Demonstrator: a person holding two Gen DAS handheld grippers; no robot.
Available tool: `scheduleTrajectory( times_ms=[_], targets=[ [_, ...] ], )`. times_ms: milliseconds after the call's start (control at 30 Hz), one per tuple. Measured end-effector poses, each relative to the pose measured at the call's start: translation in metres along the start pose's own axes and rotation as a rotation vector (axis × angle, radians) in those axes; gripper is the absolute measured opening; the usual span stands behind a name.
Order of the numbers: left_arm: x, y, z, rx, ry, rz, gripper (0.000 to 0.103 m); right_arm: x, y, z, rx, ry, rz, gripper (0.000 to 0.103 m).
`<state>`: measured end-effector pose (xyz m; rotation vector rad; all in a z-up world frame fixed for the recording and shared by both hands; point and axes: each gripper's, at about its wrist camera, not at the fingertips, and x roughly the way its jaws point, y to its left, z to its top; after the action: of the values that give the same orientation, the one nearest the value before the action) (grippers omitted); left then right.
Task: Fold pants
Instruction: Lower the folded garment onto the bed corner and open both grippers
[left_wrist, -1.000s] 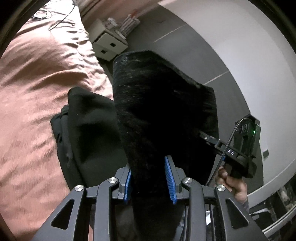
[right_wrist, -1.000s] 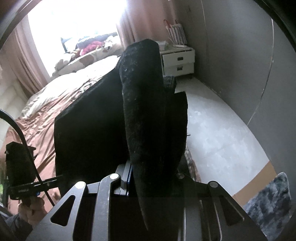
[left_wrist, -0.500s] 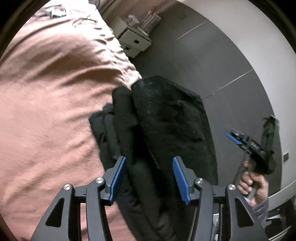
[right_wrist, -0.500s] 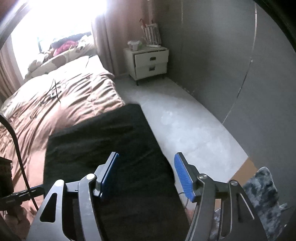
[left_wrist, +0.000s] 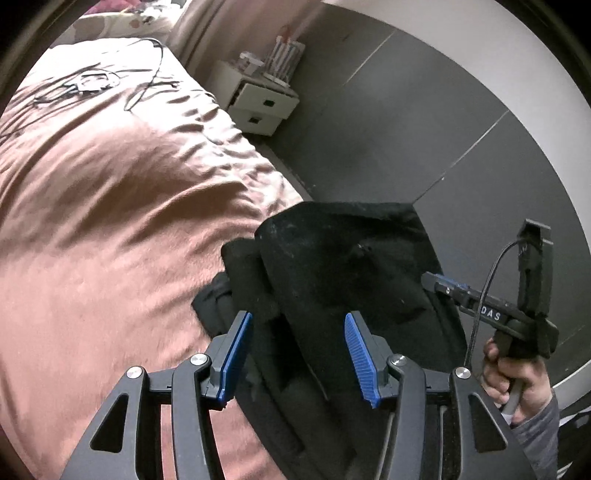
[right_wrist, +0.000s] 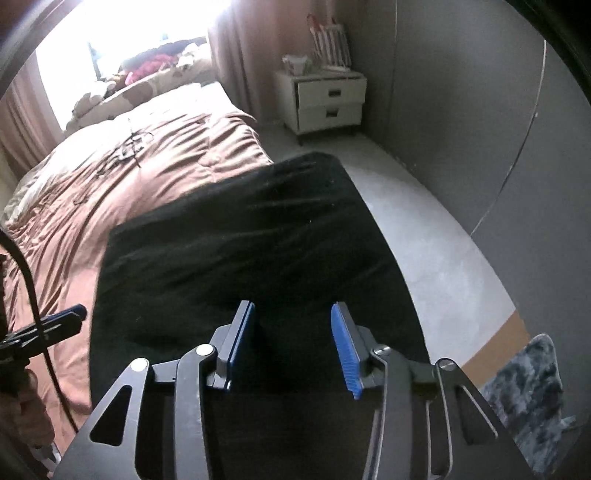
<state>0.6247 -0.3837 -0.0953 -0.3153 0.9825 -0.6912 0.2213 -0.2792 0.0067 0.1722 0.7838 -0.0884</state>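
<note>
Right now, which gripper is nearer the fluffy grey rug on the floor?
Right. The right gripper, jaws closing with nothing gripped, hovers over the black pants at their floor-side edge, the rug just beyond to its right. The left gripper is farther over the bed.

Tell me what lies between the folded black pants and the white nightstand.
Right wrist view: bare pale floor separates the pants from the nightstand.
</note>
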Motion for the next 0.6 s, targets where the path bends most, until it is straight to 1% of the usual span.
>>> scheduleTrajectory(
  times_ms=[67, 133, 200, 233, 267, 300, 333, 400, 467, 533, 600],
  targets=[
    [0.011, 0.001, 0.008, 0.003, 0.019, 0.021, 0.054, 0.001, -0.001, 0.016, 0.008, 0.005, 0.009, 0.041],
    [0.019, 0.001, 0.016, 0.009, 0.015, 0.014, 0.054, -0.001, -0.004, 0.027, 0.007, 0.022, 0.009, 0.041],
    [0.029, 0.001, 0.025, 0.018, 0.017, 0.029, 0.054, 0.010, -0.014, 0.042, -0.007, 0.043, 0.002, 0.041],
    [0.033, 0.001, 0.029, 0.021, 0.019, 0.039, 0.054, 0.019, -0.018, 0.048, -0.011, 0.057, -0.004, 0.041],
    [0.039, 0.002, 0.033, 0.020, 0.026, 0.055, 0.054, 0.040, -0.027, 0.059, -0.007, 0.068, -0.006, 0.041],
    [0.046, 0.004, 0.036, 0.017, 0.038, 0.067, 0.054, 0.044, -0.028, 0.062, -0.007, 0.077, -0.012, 0.041],
    [0.052, 0.005, 0.038, 0.021, 0.053, 0.081, 0.055, 0.059, -0.025, 0.071, -0.013, 0.085, -0.018, 0.040],
    [0.061, 0.009, 0.039, 0.029, 0.075, 0.112, 0.056, 0.077, -0.021, 0.076, -0.030, 0.108, -0.027, 0.036],
    [0.065, 0.017, 0.038, 0.005, 0.081, 0.111, 0.056, 0.103, -0.012, 0.089, -0.048, 0.137, -0.036, 0.034],
    [0.068, 0.021, 0.037, -0.009, 0.094, 0.112, 0.056, 0.113, -0.011, 0.098, -0.064, 0.164, -0.046, 0.033],
    [0.068, 0.019, 0.037, 0.004, 0.100, 0.124, 0.056, 0.123, -0.009, 0.101, -0.081, 0.176, -0.060, 0.033]
  ],
)
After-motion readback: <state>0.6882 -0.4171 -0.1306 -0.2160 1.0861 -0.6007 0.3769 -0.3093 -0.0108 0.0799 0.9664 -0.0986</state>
